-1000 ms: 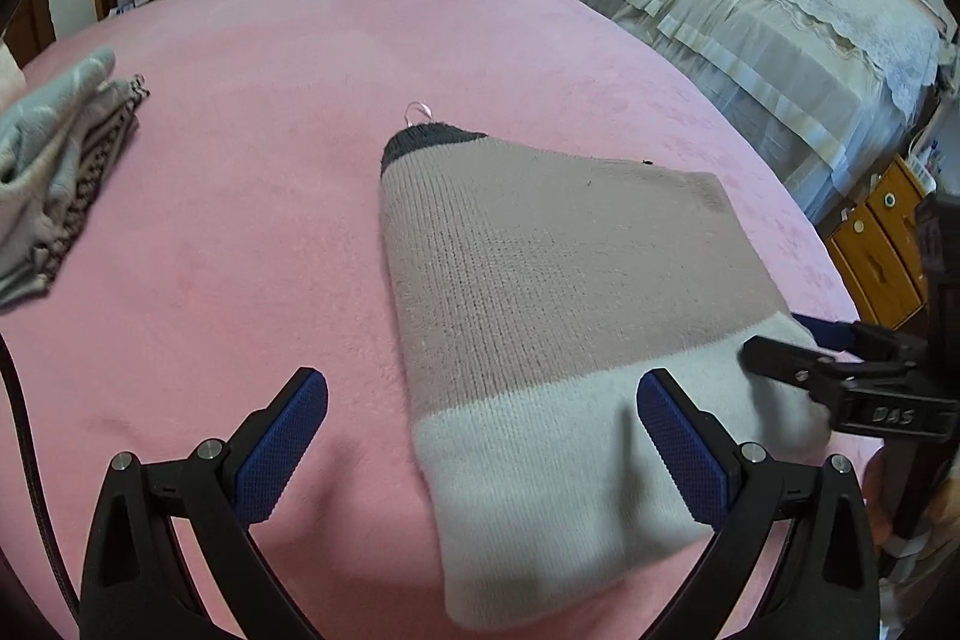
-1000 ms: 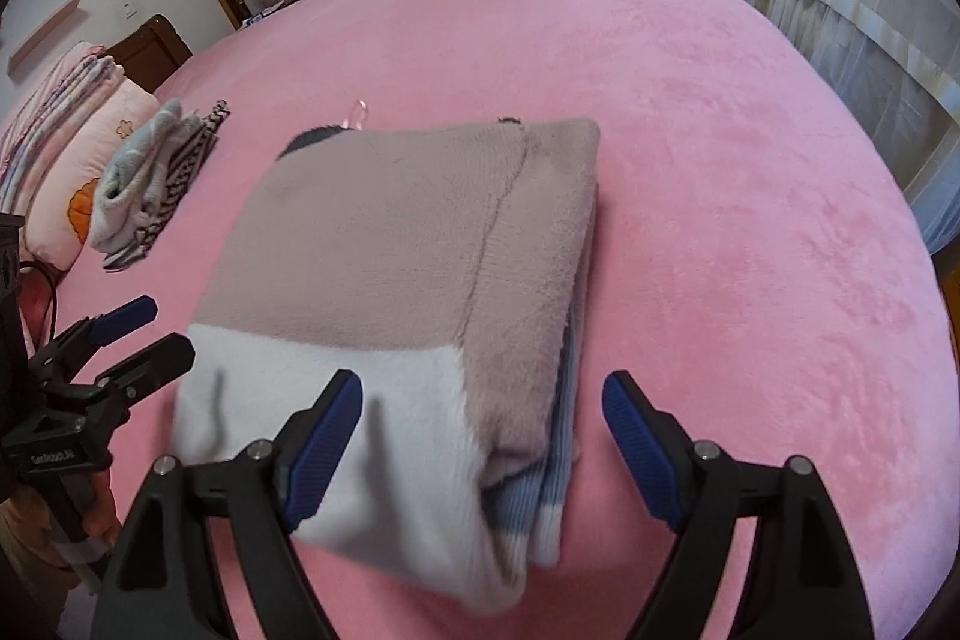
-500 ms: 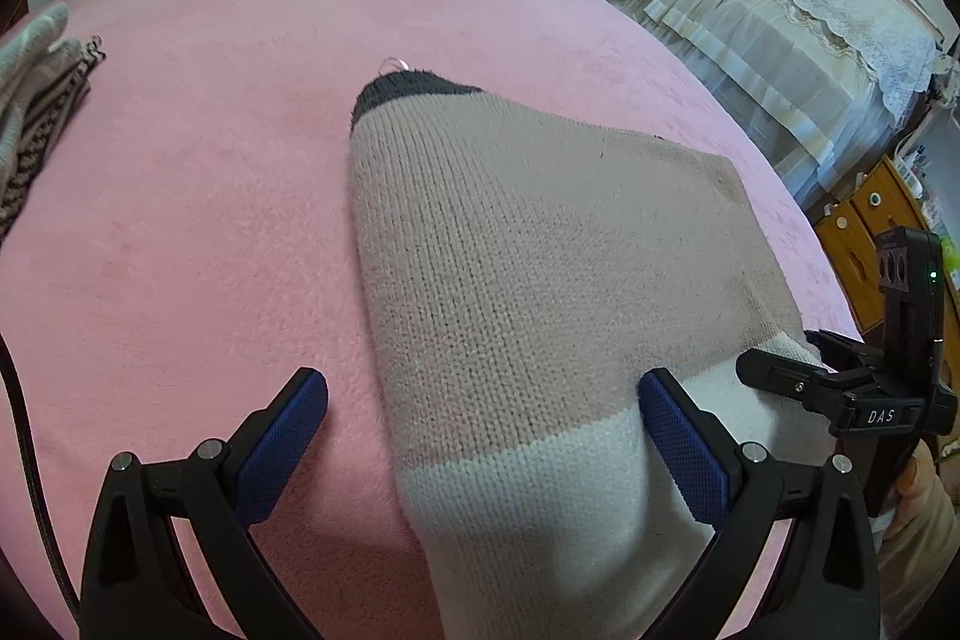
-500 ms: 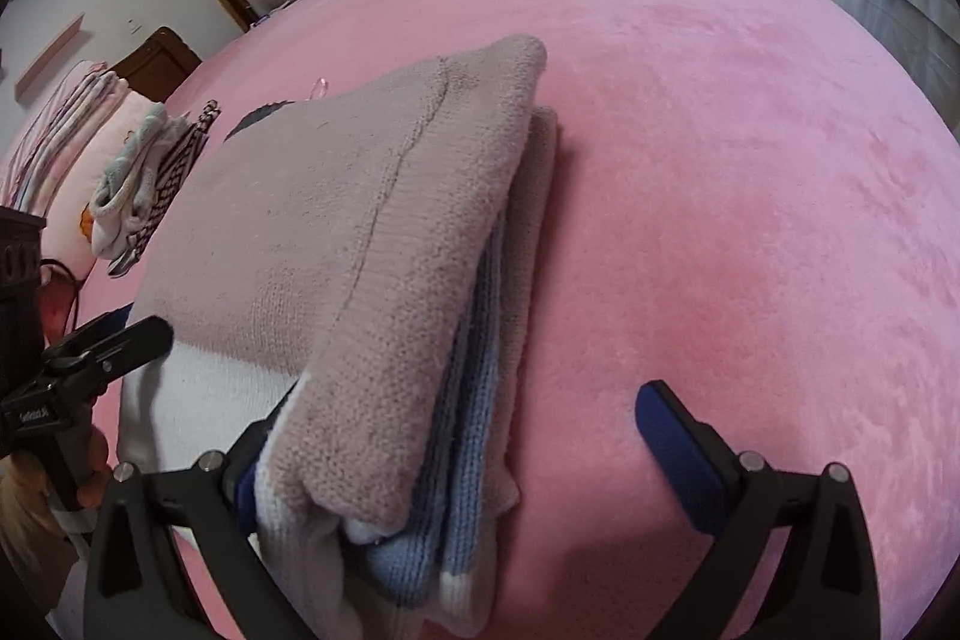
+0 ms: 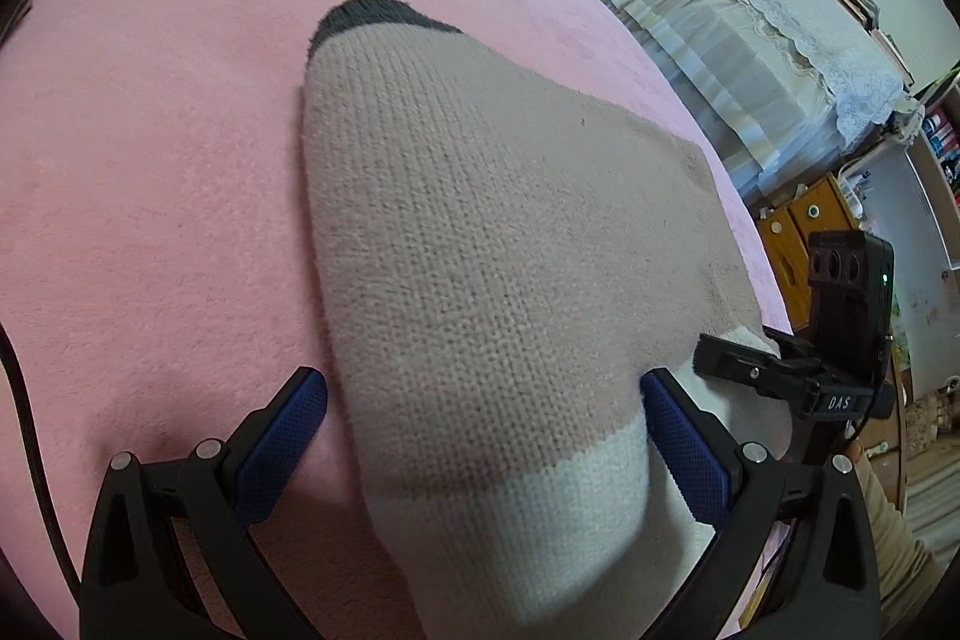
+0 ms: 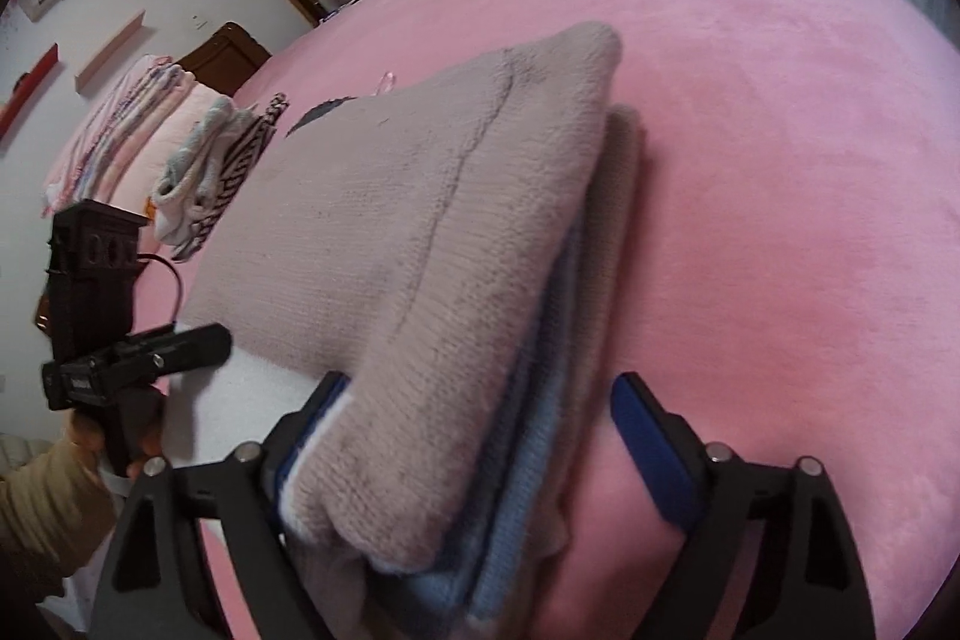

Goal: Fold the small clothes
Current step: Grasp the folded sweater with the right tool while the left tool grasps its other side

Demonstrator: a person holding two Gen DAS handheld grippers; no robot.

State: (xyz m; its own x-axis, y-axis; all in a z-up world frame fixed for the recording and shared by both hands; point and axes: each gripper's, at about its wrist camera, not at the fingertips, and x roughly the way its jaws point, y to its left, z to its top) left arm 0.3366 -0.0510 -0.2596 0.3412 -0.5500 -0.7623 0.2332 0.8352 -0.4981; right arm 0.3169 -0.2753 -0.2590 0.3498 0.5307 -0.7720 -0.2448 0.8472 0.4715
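- While both my grippers, left gripper (image 5: 483, 427) and right gripper (image 6: 480, 424), straddle the near hem of the folded sweater (image 5: 510, 244) on the bed (image 5: 150, 160), jaws wide and the right's just narrowing, neither grips yet.
- I risk pinching only top layers; the blue inner layers (image 6: 528, 460) could slip out.
- Farther along the bed's left edge lies folded clothing (image 6: 204, 184), not obstructing.

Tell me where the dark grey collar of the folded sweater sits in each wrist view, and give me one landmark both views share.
Left wrist view: the dark grey collar is at upper centre, capping the far tip of the sweater.
Right wrist view: it shows as a small dark patch left of centre in the upper half, at the sweater's far left edge.
Shared landmark: the pink blanket under the sweater.
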